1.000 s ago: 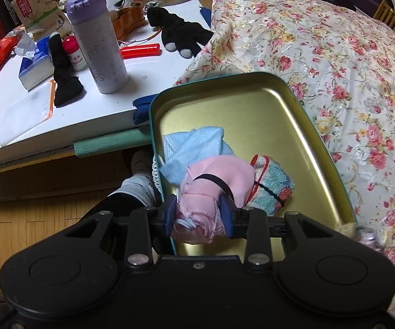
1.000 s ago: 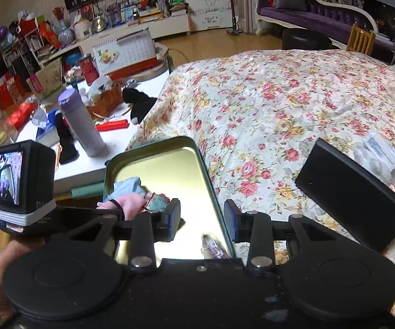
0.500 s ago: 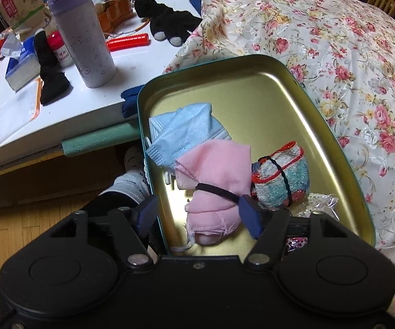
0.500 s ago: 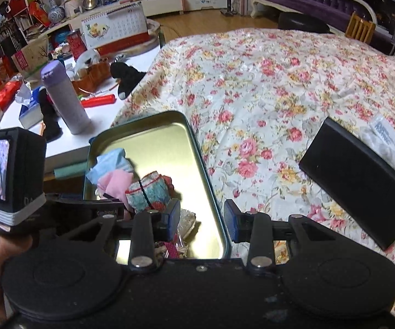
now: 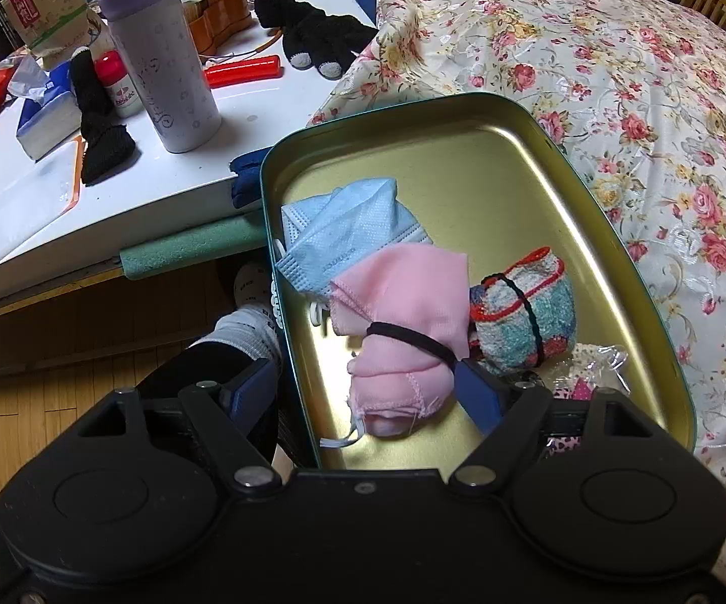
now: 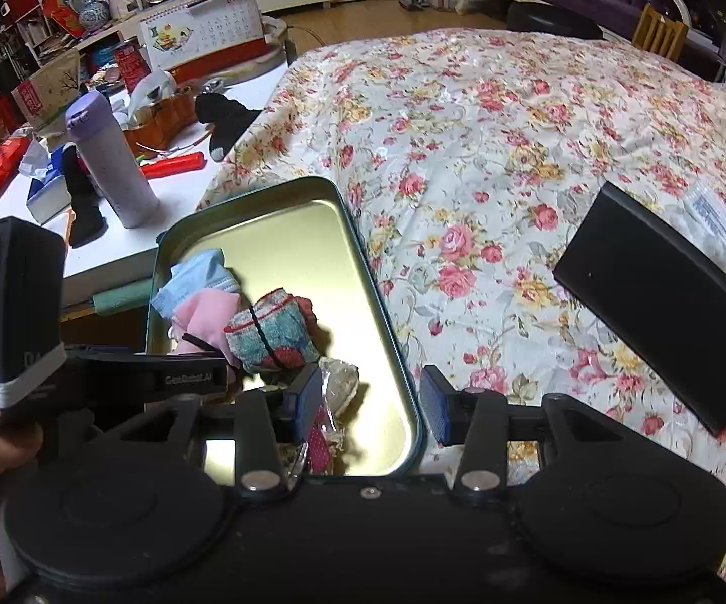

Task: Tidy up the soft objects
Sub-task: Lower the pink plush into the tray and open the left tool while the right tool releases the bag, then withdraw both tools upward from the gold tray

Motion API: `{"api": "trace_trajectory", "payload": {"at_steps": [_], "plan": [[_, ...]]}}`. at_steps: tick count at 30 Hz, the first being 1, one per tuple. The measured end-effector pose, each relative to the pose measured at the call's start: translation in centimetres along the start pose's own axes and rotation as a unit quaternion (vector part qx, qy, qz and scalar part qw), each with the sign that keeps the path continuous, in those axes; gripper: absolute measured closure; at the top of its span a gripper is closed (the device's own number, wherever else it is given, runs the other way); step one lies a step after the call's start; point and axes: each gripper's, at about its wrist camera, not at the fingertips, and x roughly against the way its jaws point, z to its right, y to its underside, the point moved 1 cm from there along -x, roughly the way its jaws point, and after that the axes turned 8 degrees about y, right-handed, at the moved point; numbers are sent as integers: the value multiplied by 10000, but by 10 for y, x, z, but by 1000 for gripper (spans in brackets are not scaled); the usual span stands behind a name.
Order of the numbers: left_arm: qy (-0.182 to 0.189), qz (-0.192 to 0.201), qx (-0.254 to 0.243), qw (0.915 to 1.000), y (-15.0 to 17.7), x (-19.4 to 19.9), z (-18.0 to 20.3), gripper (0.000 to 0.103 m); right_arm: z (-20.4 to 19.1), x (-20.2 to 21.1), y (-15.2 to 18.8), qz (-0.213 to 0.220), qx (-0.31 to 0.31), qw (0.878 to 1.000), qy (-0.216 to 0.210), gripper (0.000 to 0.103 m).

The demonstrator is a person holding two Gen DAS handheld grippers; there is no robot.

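Observation:
A green tin tray (image 5: 463, 176) with a gold inside rests at the edge of the floral bed. In it lie a blue face mask (image 5: 348, 221), a pink cloth bundle (image 5: 403, 302) tied with a black band, a teal and red towel bundle (image 5: 524, 317) and a clear wrapped packet (image 5: 589, 367). My left gripper (image 5: 363, 392) is opening, its fingers either side of the pink bundle's near end without pressing it. My right gripper (image 6: 370, 402) is also opening over the tray's (image 6: 302, 236) near right corner. The rim stands between its fingers and the packet (image 6: 338, 382) lies by its left finger.
Left of the tray a white table holds a purple bottle (image 5: 156, 50), black gloves (image 5: 307, 35), a red tube (image 5: 242, 70) and a tissue box. A flat black box (image 6: 665, 312) lies on the floral bedspread (image 6: 514, 126). A socked foot (image 5: 247, 322) shows under the table.
My left gripper has let go of the pink bundle, which now lies in the tray, and its fingers have spread. My right gripper has sunk toward the tray's near corner.

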Motion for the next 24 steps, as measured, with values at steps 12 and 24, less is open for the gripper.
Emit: {"api": "trace_trajectory", "payload": {"at_steps": [12, 24], "plan": [[-1, 98, -33, 9999, 11, 21, 9, 12, 2, -3, 11, -421, -130, 9987, 240, 52], [7, 257, -104, 9996, 25, 51, 26, 6, 18, 11, 26, -415, -341, 9981, 299, 48]]}}
